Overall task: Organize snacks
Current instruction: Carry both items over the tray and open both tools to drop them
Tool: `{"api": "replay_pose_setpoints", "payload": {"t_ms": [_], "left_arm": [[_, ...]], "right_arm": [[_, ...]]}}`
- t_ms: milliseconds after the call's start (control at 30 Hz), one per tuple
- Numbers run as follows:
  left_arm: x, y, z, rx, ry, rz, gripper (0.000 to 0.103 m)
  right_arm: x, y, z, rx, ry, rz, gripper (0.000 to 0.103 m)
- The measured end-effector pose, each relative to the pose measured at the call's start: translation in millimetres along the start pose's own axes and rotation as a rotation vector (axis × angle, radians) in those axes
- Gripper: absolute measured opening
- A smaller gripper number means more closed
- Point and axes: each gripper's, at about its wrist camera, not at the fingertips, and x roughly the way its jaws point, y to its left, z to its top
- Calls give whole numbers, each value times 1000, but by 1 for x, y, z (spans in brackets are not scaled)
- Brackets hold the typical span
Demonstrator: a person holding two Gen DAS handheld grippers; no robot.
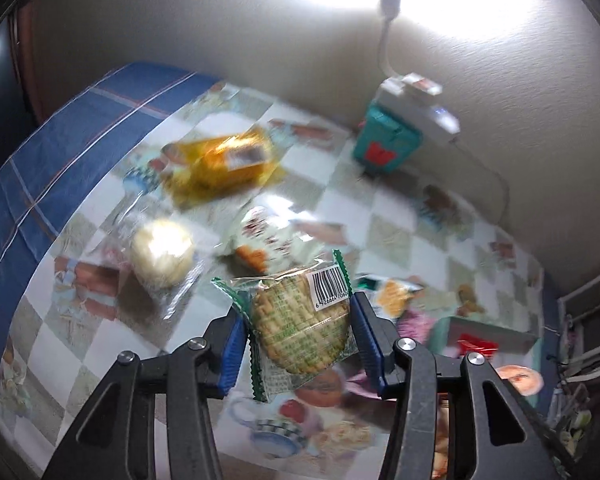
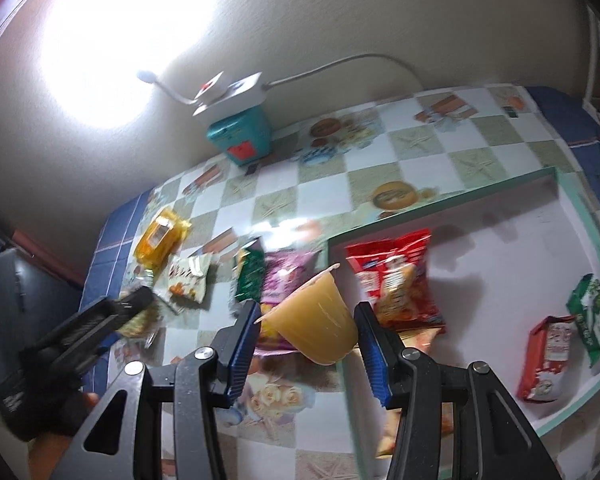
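Note:
My left gripper (image 1: pixel 298 326) is shut on a clear-wrapped round cracker pack (image 1: pixel 300 320) with green edges and a barcode, held above the table. My right gripper (image 2: pixel 306 334) is shut on a yellow jelly cup (image 2: pixel 320 320), tilted, just left of the white tray (image 2: pixel 440 208) with a teal rim. In the tray lie a red chip bag (image 2: pixel 396 276), a red box (image 2: pixel 546 356) and a green pack (image 2: pixel 592 316). On the table lie a yellow pack (image 1: pixel 220 160), a round pale bun (image 1: pixel 162 252), a white pack (image 1: pixel 264 240), and green (image 2: pixel 250 272) and purple (image 2: pixel 284 276) bags.
A teal box (image 1: pixel 386 144) with a white power strip and small lamp stands against the wall. The table has a checked plastic cover over a blue cloth (image 1: pixel 60 140). The left gripper shows at the left in the right wrist view (image 2: pixel 100 316).

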Motion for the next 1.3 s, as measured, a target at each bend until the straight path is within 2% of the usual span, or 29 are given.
{"api": "replay_pose_setpoints", "payload": {"t_ms": [300, 633, 833, 1033, 1300], "left_arm": [[-25, -75, -13, 135, -50, -106, 51], [-15, -160, -58, 336, -7, -183, 51], [4, -203, -85, 405, 60, -254, 52], [25, -223, -101, 453, 108, -260, 52], [48, -228, -110, 471, 153, -249, 52]], "right_arm": [[-19, -62, 13, 118, -50, -92, 51], [-34, -145, 15, 276, -88, -196, 51], [-34, -176, 12, 339, -90, -228, 52], [-29, -193, 10, 366, -83, -244, 52], [-17, -201, 11, 368, -64, -252, 52]]}}
